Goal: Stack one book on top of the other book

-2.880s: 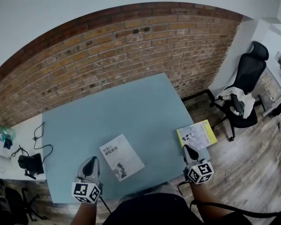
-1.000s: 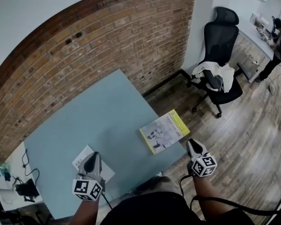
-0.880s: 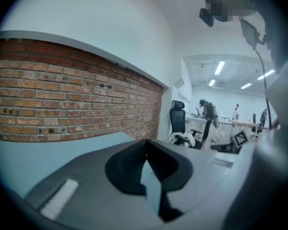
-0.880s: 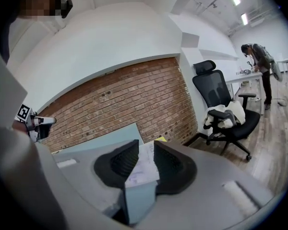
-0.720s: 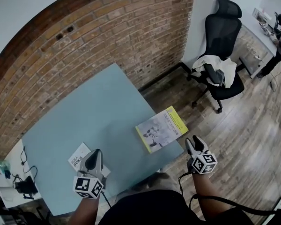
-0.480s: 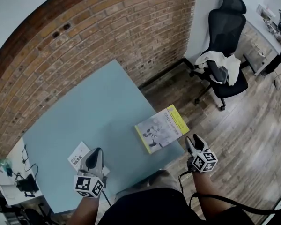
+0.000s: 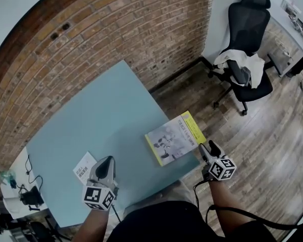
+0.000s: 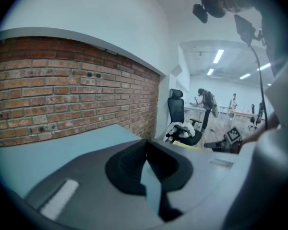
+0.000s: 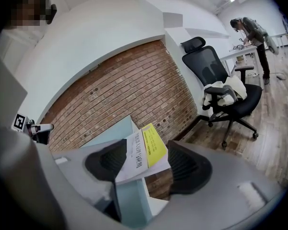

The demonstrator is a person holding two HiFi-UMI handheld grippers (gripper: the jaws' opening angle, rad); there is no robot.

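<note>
A yellow-and-white book (image 7: pixel 174 144) lies on the right corner of the light blue table (image 7: pixel 96 120), jutting over the edge. My right gripper (image 7: pixel 208 147) hovers just off that corner. Its jaws have just been opening and stand open; the book (image 9: pixel 140 158) shows ahead between the fingers (image 9: pixel 187 169), untouched. A white book (image 7: pixel 84 168) lies near the table's front left. My left gripper (image 7: pixel 105 164) hangs beside and partly over it, shut on nothing. The left gripper (image 8: pixel 145 145) points across the table (image 8: pixel 62 143).
A black office chair (image 7: pixel 245 59) draped with white cloth stands on the wooden floor to the right. A brick wall (image 7: pixel 91 39) runs behind the table. At the left, a white side table (image 7: pixel 17 178) carries cables and a black device. People stand at far desks.
The head view has swung right, bringing the yellow book toward the middle. My right gripper has sunk toward the book's corner and its jaws have spread. The left gripper has shifted beside the white book.
</note>
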